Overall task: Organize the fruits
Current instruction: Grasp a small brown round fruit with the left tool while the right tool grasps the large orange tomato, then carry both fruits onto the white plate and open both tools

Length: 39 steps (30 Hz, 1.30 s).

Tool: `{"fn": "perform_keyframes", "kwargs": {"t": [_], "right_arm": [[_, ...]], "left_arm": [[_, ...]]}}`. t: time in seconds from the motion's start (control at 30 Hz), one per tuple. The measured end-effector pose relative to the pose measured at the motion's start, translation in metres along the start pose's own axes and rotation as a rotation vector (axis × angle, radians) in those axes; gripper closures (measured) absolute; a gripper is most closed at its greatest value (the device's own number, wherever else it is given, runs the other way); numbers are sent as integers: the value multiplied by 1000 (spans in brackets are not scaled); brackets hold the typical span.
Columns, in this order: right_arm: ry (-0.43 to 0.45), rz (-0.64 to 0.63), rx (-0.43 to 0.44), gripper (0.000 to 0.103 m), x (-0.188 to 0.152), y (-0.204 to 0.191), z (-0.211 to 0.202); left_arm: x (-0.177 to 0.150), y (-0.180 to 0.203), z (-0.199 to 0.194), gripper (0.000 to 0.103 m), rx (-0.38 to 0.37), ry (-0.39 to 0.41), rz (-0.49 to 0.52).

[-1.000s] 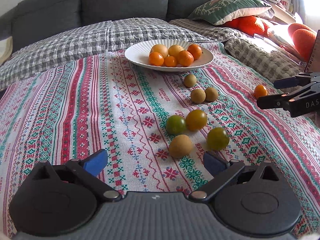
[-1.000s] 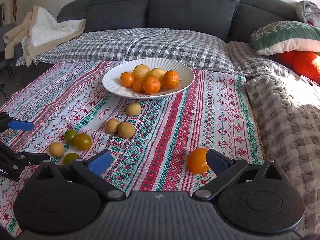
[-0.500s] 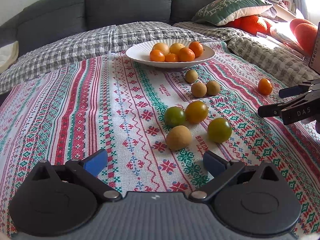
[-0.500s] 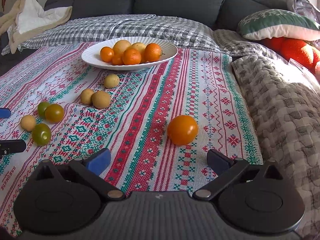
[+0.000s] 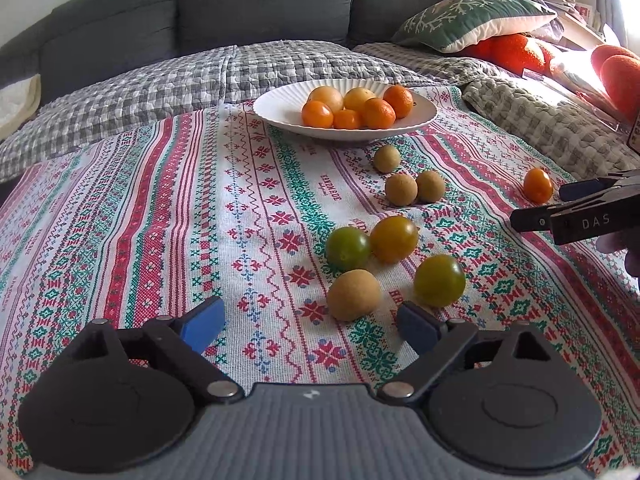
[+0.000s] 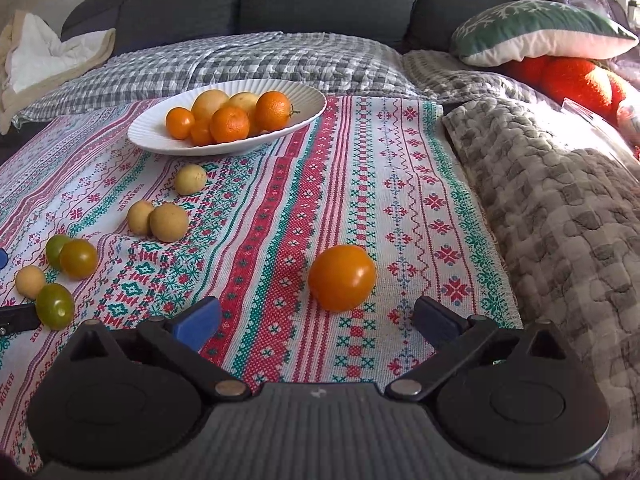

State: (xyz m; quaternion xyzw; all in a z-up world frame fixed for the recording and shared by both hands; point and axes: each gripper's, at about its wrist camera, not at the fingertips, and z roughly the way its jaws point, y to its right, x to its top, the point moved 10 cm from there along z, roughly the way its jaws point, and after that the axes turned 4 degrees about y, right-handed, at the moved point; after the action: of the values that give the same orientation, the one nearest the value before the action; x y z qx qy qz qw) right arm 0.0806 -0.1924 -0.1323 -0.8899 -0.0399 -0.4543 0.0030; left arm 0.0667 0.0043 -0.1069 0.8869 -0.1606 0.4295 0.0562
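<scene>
The cloth [image 6: 360, 200] is showing white ground crossed by red, pink and green cross-stitch bands. A white ribbed plate [image 6: 152, 136] is carrying orange and yellow-orange fruit. A lone tomato [image 6: 342, 278] is glowing orange; three others [image 5: 439, 280] are turning from green to amber. Four small fruits [image 5: 354, 295] are looking tan, perhaps yellowish. Both grippers' pads [image 6: 198, 322] are showing blue on black arms.

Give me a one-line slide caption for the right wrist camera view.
Open right gripper faces a lone orange tomato on the patterned cloth, short of the white fruit plate.
</scene>
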Motion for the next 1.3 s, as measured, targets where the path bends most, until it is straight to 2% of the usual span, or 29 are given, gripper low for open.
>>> {"fn": "perform_keyframes", "kwargs": {"t": [0.3, 0.43, 0.63, 0.7, 0.77, 1.07, 1.13, 1.3], "right_arm": [[4, 12, -5, 4, 4, 4, 1], [12, 19, -18, 11, 6, 8, 1], [27, 23, -42, 22, 11, 15, 4], [30, 27, -45, 28, 13, 17, 5], [33, 30, -43, 38, 14, 17, 5], [24, 6, -1, 67, 16, 6, 5], [20, -1, 9, 72, 17, 3, 5], [8, -6, 45, 72, 18, -6, 3]], "left_arm": [[4, 8, 0, 42, -41, -3, 17], [5, 11, 0, 60, -50, -4, 20], [6, 15, -1, 77, -69, -9, 26], [6, 16, -1, 78, -70, -10, 32], [6, 16, -1, 78, -70, -11, 31], [7, 13, 0, 79, -65, -16, 15], [7, 13, -1, 79, -63, -18, 12], [8, 11, -1, 79, -63, -26, 5]]}}
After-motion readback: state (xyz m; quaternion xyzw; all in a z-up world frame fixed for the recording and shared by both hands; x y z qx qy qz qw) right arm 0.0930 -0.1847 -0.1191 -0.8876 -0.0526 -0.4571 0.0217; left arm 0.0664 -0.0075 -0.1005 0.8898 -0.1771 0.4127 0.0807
